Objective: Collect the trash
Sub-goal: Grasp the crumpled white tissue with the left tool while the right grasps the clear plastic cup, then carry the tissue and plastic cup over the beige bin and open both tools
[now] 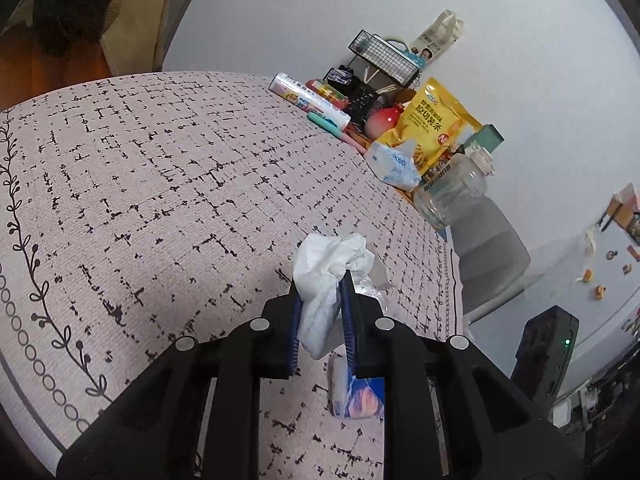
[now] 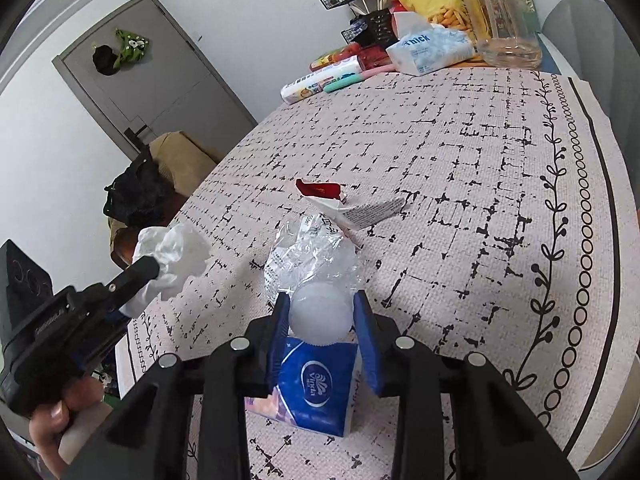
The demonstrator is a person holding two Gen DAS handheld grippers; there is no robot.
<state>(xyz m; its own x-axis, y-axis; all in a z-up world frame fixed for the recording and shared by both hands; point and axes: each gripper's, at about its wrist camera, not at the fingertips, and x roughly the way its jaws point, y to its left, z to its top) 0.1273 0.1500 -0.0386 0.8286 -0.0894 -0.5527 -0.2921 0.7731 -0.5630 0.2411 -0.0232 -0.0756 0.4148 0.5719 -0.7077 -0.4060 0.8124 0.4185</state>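
My left gripper (image 1: 322, 284) is shut on a crumpled white tissue (image 1: 330, 268), held just above the patterned tablecloth (image 1: 160, 184); it also shows in the right wrist view (image 2: 176, 256), at the table's left edge. My right gripper (image 2: 322, 300) is shut on a white round ball-like piece of trash (image 2: 318, 312), above a blue Vinda tissue pack (image 2: 316, 388). Ahead of it lie a crumpled clear plastic wrapper (image 2: 312, 256) and a torn red-and-white packet (image 2: 344, 204). The blue pack also shows under the left gripper (image 1: 358, 394).
At the table's far end stand a yellow snack bag (image 1: 434, 120), a clear jar (image 1: 452, 192), a tissue pack (image 2: 430, 48), a bag roll (image 2: 320, 82), a wire rack (image 1: 386, 56). A chair with clothes (image 2: 140, 192) is beyond the table. A black device (image 1: 546, 354) stands right.
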